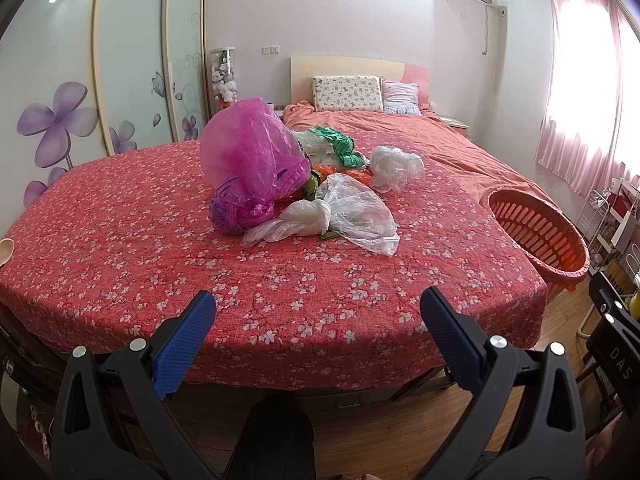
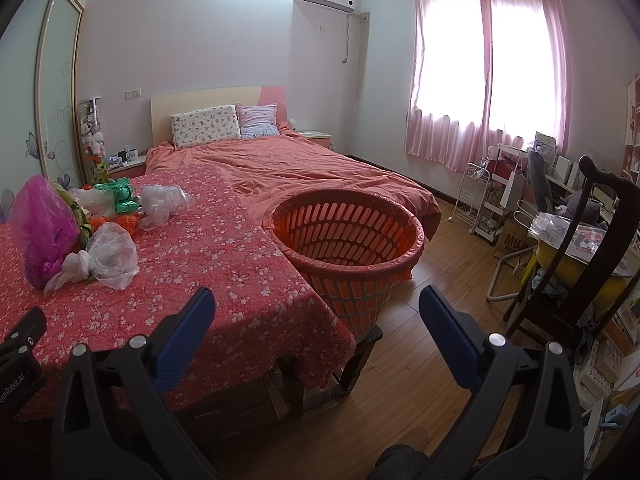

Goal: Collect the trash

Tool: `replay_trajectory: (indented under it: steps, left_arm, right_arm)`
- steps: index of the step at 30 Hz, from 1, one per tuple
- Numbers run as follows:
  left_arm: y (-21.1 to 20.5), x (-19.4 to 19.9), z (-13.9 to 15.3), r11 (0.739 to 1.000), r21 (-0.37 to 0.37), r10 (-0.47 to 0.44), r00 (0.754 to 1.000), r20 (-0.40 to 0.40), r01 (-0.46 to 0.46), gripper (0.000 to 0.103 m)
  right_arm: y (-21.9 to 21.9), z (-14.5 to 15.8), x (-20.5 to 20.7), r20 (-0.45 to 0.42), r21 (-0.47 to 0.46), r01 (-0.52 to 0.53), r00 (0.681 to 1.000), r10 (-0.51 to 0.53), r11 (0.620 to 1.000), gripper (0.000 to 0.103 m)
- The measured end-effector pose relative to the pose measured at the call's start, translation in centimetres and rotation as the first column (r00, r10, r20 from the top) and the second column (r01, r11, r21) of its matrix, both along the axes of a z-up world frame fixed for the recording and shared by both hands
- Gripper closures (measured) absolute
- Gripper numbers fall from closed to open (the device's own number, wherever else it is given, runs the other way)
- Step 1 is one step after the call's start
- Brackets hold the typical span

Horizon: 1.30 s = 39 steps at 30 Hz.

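Observation:
A heap of plastic bags lies on the red floral cloth: a big magenta bag, clear bags, a green bag and orange scraps. In the right wrist view the heap sits at the left, with the magenta bag and a clear bag. An orange slatted basket stands at the cloth's right edge; it also shows in the left wrist view. My left gripper is open and empty, near the cloth's front edge. My right gripper is open and empty, before the basket.
A bed with pillows lies behind the cloth. A dark wooden chair, a white wire rack and cluttered shelves stand on the right over wooden floor. Sliding wardrobe doors are at the left.

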<state>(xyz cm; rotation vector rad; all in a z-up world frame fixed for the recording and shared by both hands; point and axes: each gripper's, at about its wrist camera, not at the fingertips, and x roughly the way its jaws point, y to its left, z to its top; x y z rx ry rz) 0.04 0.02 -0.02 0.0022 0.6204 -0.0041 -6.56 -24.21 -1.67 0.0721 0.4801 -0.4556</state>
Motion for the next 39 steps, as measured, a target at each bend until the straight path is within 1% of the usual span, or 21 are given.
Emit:
replay_trajectory:
  steps: [33,39]
  left_arm:
    - [0.0,0.0,0.0,1.000,0.000,0.002,1.000,-0.002,-0.002,0.002]
    - [0.9,1.1,-0.1,1.000,-0.001,0.023,1.000,0.001,-0.023,0.002]
  right_arm:
    - [-0.1,-0.1,0.0,-0.001,-0.001,0.002,1.000,-0.002,1.000,0.004]
    - [-0.1,0.1,1.3,0.002,0.013,-0.014,1.000,0.014,1.000,0.004]
